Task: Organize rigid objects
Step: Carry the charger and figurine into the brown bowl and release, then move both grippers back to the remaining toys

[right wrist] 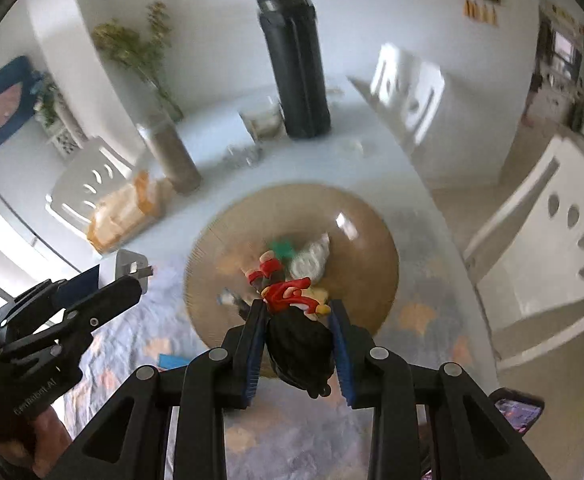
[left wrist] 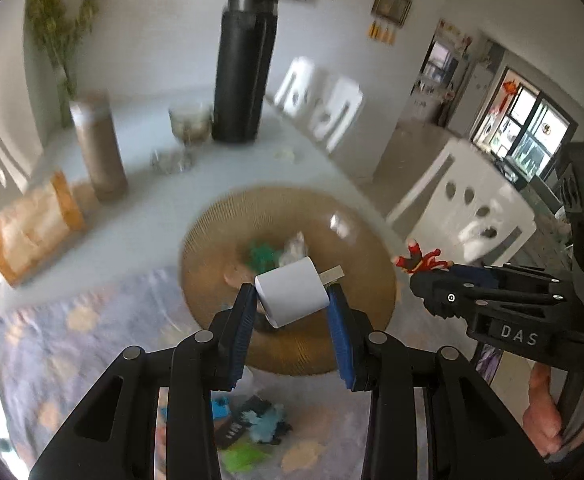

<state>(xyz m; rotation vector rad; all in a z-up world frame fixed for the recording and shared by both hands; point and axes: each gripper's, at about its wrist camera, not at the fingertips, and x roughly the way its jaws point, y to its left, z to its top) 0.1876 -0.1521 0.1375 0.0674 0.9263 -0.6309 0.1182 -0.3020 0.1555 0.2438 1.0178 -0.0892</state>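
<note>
Clearly both grippers are loaded. The left gripper (left wrist: 292, 300) is closed part-way on a white charger plug (left wrist: 292, 298), pinched across its sides between the blue pads, with its metal prongs pointing away toward the woven basket (left wrist: 355, 312) on the counter (left wrist: 160, 200). The right gripper (right wrist: 297, 320) is clamped on a toy figure (right wrist: 297, 320) with a black body and red and yellow parts sticking out past the fingertips; it too hangs above the basket.

The plug looks smooth and sits tilted in the pads, held near their tips, so it could twist or slip out if the squeeze eases. Let go from this height, it could bounce off the small things already in the basket, or strike its rim and land on the patterned cloth (left wrist: 72, 340). The figure's thin red limbs could snag on a pad at release. The two grippers are near each other over the same basket, so they could knock together if both go down at once.

Motion blur smears the basket's contents: a green piece (right wrist: 282, 248) and a pale lump (right wrist: 311, 262) show, but I cannot name them. The small bits on the cloth below the left gripper are half hidden by its fingers. The figure's lower part is buried between the pads.
</note>
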